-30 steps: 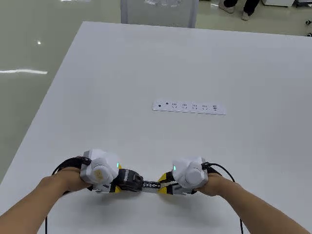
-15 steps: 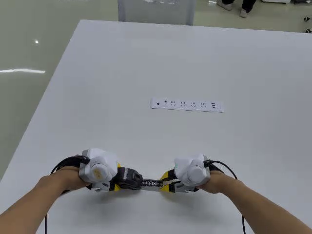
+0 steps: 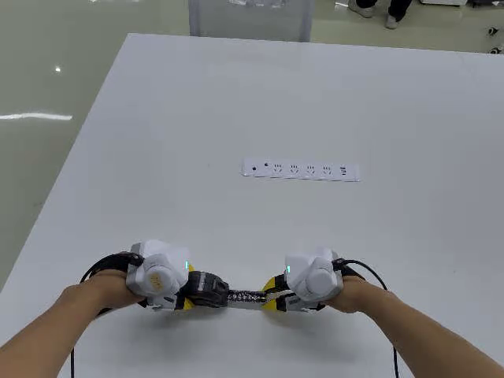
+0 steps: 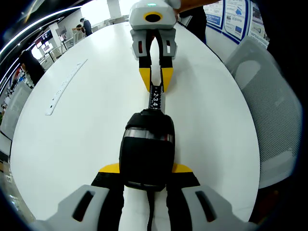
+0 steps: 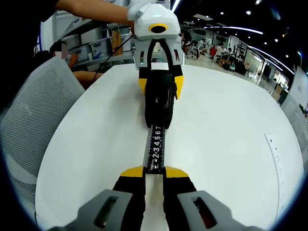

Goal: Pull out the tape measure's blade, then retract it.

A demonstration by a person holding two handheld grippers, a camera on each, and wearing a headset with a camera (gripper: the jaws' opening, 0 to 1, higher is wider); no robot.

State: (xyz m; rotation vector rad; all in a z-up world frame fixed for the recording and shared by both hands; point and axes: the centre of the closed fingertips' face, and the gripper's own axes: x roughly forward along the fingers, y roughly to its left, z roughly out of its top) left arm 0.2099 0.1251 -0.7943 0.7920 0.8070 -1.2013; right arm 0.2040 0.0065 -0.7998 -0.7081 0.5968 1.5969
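1. Left side. A person's left hand (image 3: 110, 287) holds the left gripper (image 3: 191, 289) low over the near edge of the white table (image 3: 236, 102). In the left gripper view I read its two yellow-tipped jaws clamped on the flanks of the black tape measure (image 4: 147, 149), one jaw on each side. The tape measure's body lies on its side on the table, with its mouth facing the right gripper.

2. Centre. The blade (image 5: 156, 144) is drawn out of the tape measure by a short length. It runs straight and close to the table surface, bridging the gap between the two grippers. In the right gripper view I can read numerals 2 to 7 on the exposed run. Beyond the blade, well apart from both grippers, a white power strip (image 3: 300, 169) lies flat on the table.

3. Right side. The right gripper (image 3: 270, 293), held in the right hand (image 3: 354, 295), points at the left gripper. Its yellow-tipped jaws are pinched together on the free end of the blade. A grey mesh chair (image 4: 269, 110) stands just beside the near table edge.
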